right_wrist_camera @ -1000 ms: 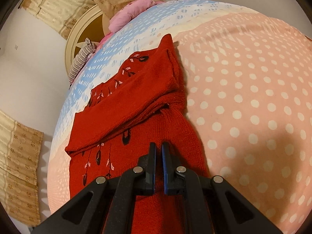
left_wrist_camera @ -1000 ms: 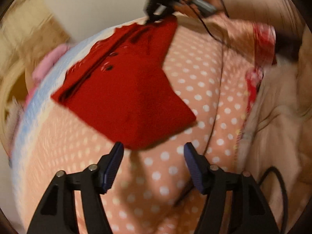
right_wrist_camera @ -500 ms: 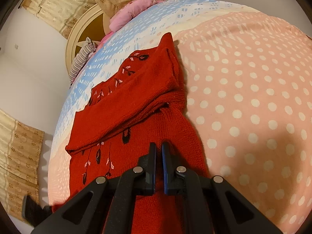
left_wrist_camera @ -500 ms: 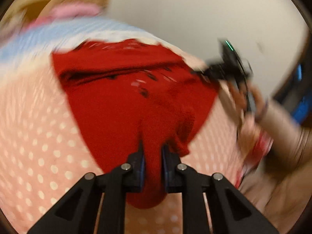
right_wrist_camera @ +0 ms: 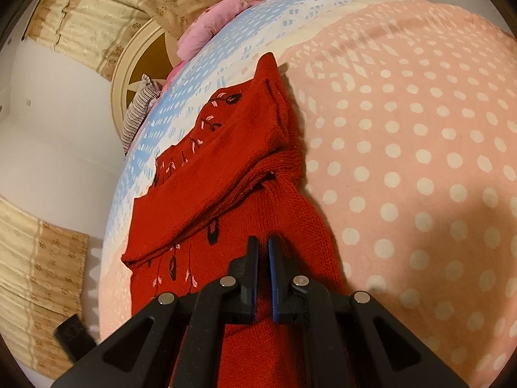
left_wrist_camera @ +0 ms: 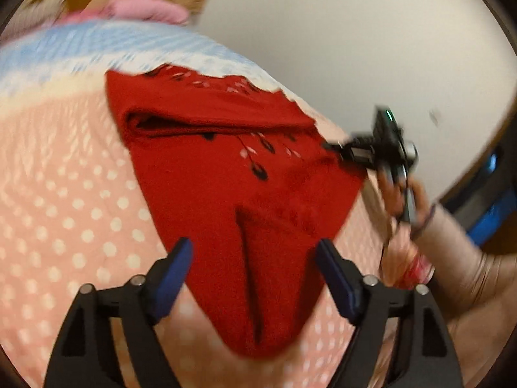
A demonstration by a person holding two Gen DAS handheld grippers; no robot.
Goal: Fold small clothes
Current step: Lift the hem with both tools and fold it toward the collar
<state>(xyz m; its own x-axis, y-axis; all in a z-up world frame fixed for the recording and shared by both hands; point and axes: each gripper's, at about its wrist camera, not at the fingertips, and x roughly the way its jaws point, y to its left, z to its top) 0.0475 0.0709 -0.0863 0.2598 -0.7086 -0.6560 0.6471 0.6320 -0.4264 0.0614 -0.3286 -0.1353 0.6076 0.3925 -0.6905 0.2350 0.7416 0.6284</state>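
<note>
A small red knit sweater [left_wrist_camera: 226, 177] with black and pink leaf embroidery lies on a pink polka-dot bedspread [left_wrist_camera: 64, 213], its sleeves folded across the body. My left gripper [left_wrist_camera: 253, 258] is open, its blue pads on either side of the sweater's near corner. My right gripper [right_wrist_camera: 263, 252] is shut on the sweater's [right_wrist_camera: 226, 174] hem edge. It also shows in the left wrist view [left_wrist_camera: 332, 146], pinching the sweater's far right corner.
The bedspread [right_wrist_camera: 420, 129] has a blue and white patterned band at its far end. A pink cloth [right_wrist_camera: 210, 26] and a striped cloth [right_wrist_camera: 139, 113] lie by a cream headboard [right_wrist_camera: 129, 64]. Beige curtains [right_wrist_camera: 42, 258] hang at the left.
My left gripper was shut on the sweater's near corner half a second ago and has now opened, releasing it. The right gripper stays shut on the hem.
</note>
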